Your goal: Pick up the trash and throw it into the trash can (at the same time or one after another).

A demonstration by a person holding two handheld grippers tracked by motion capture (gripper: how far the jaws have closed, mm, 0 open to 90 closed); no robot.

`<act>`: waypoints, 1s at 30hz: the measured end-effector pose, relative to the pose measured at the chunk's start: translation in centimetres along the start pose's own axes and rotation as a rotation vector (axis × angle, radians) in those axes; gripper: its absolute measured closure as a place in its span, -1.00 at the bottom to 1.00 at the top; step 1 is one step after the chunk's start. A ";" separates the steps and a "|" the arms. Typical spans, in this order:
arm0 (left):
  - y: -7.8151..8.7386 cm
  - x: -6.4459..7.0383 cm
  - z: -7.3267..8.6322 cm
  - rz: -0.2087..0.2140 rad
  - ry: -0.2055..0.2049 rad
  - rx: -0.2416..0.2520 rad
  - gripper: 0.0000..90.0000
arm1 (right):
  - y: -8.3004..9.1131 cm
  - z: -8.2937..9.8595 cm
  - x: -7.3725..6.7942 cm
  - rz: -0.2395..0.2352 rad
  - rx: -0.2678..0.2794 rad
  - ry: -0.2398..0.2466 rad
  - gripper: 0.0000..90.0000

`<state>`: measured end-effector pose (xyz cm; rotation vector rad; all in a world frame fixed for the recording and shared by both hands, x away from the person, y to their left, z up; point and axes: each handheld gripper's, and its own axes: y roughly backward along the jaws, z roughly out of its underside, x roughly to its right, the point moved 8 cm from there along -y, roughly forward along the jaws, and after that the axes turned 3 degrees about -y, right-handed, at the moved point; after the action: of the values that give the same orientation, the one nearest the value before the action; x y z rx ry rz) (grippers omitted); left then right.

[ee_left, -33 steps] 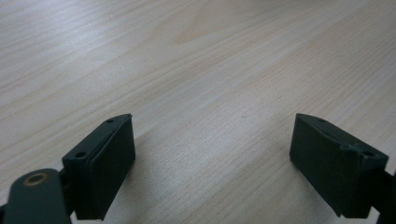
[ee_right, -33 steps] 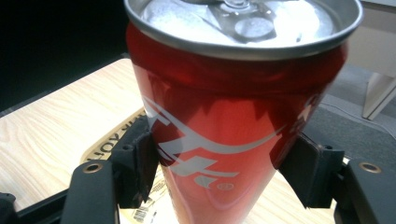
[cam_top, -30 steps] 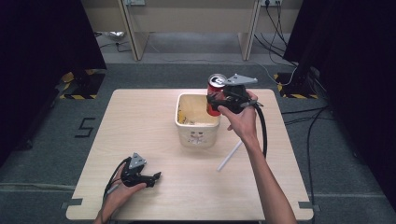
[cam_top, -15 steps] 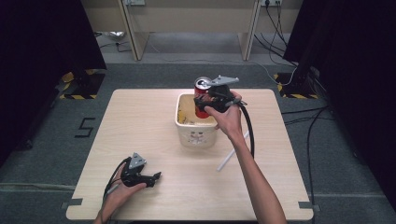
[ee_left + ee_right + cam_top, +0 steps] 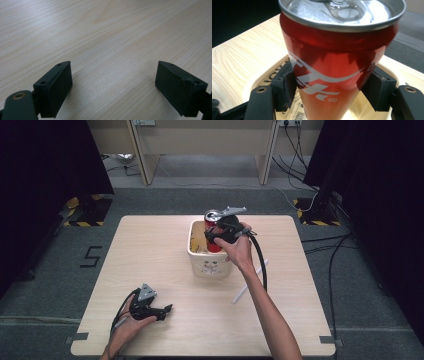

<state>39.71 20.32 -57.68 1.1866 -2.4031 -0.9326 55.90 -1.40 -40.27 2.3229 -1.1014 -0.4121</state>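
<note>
Gripping a red soda can (image 5: 337, 62) with white swirl logo, the right gripper (image 5: 216, 236) hovers above a cream tub (image 5: 210, 266); the left gripper (image 5: 113, 87) rests spread.

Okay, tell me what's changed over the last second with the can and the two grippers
The right gripper, shut on the red can, carried it leftward from the bin's right side to above the cream bin and lower toward its opening. The left gripper stayed open and resting on the table; the bin and the white stick kept their places.
</note>
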 end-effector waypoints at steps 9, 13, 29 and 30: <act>0.0 0.0 0.0 0.001 0.000 0.000 -0.70 | -1.0 0.9 -0.7 -0.024 -0.028 0.001 -0.25; 0.0 0.0 0.0 0.001 0.000 -0.001 -0.70 | -1.4 1.3 -1.1 -0.035 -0.044 0.006 -0.25; 0.0 0.0 0.0 0.001 0.000 0.000 -0.70 | -2.2 2.1 -2.5 -0.077 -0.091 0.025 -0.29; 0.0 0.0 0.0 0.001 0.000 0.000 -0.70 | -2.1 2.1 -2.5 -0.079 -0.088 0.016 -0.34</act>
<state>39.71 20.32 -57.68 1.1853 -2.4029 -0.9325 54.63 0.97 -43.12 2.2937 -0.9672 -0.4608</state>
